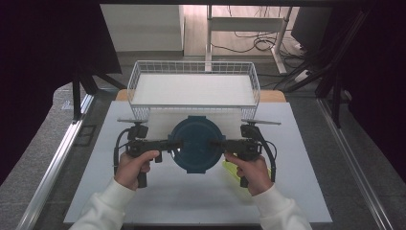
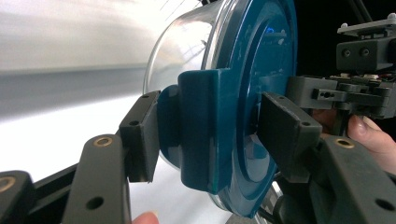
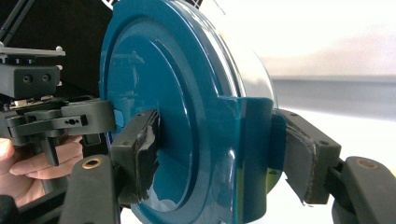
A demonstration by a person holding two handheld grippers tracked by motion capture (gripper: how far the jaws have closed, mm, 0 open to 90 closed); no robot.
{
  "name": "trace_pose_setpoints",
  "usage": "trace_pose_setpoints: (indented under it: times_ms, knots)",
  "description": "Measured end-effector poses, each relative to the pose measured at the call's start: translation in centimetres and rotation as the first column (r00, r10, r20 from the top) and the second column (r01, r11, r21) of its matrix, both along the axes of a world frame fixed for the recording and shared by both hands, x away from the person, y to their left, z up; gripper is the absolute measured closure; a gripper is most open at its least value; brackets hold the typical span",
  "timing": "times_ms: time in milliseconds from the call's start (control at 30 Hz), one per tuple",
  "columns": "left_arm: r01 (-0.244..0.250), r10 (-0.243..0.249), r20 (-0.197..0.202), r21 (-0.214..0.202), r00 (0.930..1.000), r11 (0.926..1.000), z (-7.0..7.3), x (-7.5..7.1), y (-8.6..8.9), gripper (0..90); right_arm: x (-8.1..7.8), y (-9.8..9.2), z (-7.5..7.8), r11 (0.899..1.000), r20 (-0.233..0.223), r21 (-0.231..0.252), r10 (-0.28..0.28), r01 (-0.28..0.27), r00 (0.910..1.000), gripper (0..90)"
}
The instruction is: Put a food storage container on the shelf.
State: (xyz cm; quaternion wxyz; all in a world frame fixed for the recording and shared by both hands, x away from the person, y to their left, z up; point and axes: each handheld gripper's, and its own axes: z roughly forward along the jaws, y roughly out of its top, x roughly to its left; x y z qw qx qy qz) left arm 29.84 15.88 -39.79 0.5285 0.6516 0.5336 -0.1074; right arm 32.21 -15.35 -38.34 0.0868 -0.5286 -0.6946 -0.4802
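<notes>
White tabletop (image 1: 158, 201), wire basket (image 1: 194, 72) behind, both hand-held grippers (image 1: 178, 144) (image 1: 215, 143) clamped on teal-lidded glass container (image 1: 195, 143), dark curtained room

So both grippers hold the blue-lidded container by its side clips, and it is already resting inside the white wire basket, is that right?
Not quite. Both grippers, left gripper and right gripper, do hold the blue-lidded container by its side clips, but it is not inside the white wire basket. The high view shows it on the near side of the basket, over the white table.
</notes>
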Motion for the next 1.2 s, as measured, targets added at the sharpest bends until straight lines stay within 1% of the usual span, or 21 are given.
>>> trace_pose_setpoints:
  times_ms: [33,67,100,233,267,300,367,500,567,667,733,767,800,833,867,933,1067,1100,1200]
  knots:
    - [0.000,0.000,0.000,0.000,1.0000,1.0000,0.0,0.0,0.0,41.6,0.1,0.1,0.3,1.000,0.003,-0.002,0.000,0.000,1.0000,33.9]
    - [-0.005,0.005,0.012,0.003,0.9999,1.0000,0.5,0.3,-0.1,41.3,0.3,0.1,0.5,1.000,0.010,-0.004,-0.002,0.002,0.9999,33.8]
    - [-0.005,0.005,0.012,0.003,0.9999,1.0000,0.5,0.3,-0.1,41.3,0.3,0.1,0.5,1.000,0.010,-0.004,-0.002,0.002,0.9999,33.8]
    - [-0.008,0.008,0.016,0.007,0.9998,0.9999,1.6,0.9,0.0,41.3,1.1,0.2,1.6,1.000,0.007,-0.001,0.004,-0.004,1.0000,33.8]
    - [-0.007,0.007,0.020,0.006,0.9998,1.0000,2.0,1.3,0.2,41.3,1.4,0.3,2.0,1.000,0.014,-0.002,0.004,-0.004,0.9999,33.8]
    - [-0.007,0.007,0.020,0.006,0.9998,1.0000,2.0,1.3,0.2,41.3,1.4,0.3,2.0,1.000,0.014,-0.002,0.004,-0.004,0.9999,33.8]
    - [-0.009,0.009,0.024,0.006,0.9997,0.9999,2.5,1.5,0.3,41.3,1.8,0.5,2.6,1.000,0.017,-0.006,0.009,-0.009,0.9998,33.8]
    - [-0.011,0.010,0.033,0.007,0.9994,0.9999,3.2,1.9,0.5,41.3,2.2,0.7,3.3,1.000,0.023,-0.002,0.011,-0.011,0.9997,33.8]
    - [-0.010,0.010,0.035,0.002,0.9993,0.9999,3.5,2.1,0.6,41.4,2.4,0.8,3.9,1.000,0.032,-0.008,0.011,-0.011,0.9994,33.8]
    - [-0.006,0.006,0.040,0.003,0.9992,1.0000,4.1,2.4,0.7,41.4,2.5,0.8,4.2,1.000,0.038,-0.010,0.012,-0.011,0.9992,33.8]
    - [-0.006,0.006,0.048,0.000,0.9988,1.0000,4.6,2.6,0.7,41.4,2.7,0.9,4.8,1.000,0.047,-0.006,0.009,-0.009,0.9988,33.8]
    - [-0.006,0.006,0.048,0.000,0.9988,1.0000,4.6,2.6,0.7,41.4,2.7,0.9,4.8,1.000,0.047,-0.006,0.009,-0.009,0.9988,33.8]
    - [-0.001,0.001,0.048,-0.008,0.9988,1.0000,4.9,3.0,0.6,41.3,2.8,0.8,5.3,1.000,0.055,-0.015,0.005,-0.004,0.9985,33.8]
    - [-0.001,0.001,0.048,-0.008,0.9988,1.0000,4.9,3.0,0.6,41.4,2.8,0.8,5.3,1.000,0.055,-0.015,0.005,-0.004,0.9985,33.8]
    - [-0.001,0.001,0.050,-0.011,0.9988,0.9999,5.2,3.2,0.5,41.4,3.1,0.7,5.9,1.000,0.063,-0.021,0.005,-0.004,0.9980,33.8]
    - [0.001,0.000,0.057,-0.012,0.9984,0.9999,5.7,3.5,0.4,41.4,3.2,0.7,6.1,1.000,0.062,-0.019,0.001,0.000,0.9981,33.8]
    - [0.004,-0.004,0.070,-0.004,0.9975,1.0000,7.0,4.4,0.3,41.5,3.9,0.5,7.3,1.000,0.073,-0.010,-0.002,0.003,0.9973,33.8]
    - [0.004,-0.004,0.070,-0.004,0.9975,1.0000,7.0,4.4,0.3,41.5,3.9,0.5,7.3,1.000,0.073,-0.010,-0.002,0.003,0.9973,33.8]
    - [-0.004,0.005,0.075,-0.006,0.9972,1.0000,7.7,5.0,0.6,41.8,4.4,0.6,7.8,1.000,0.073,-0.003,-0.003,0.003,0.9973,33.9]
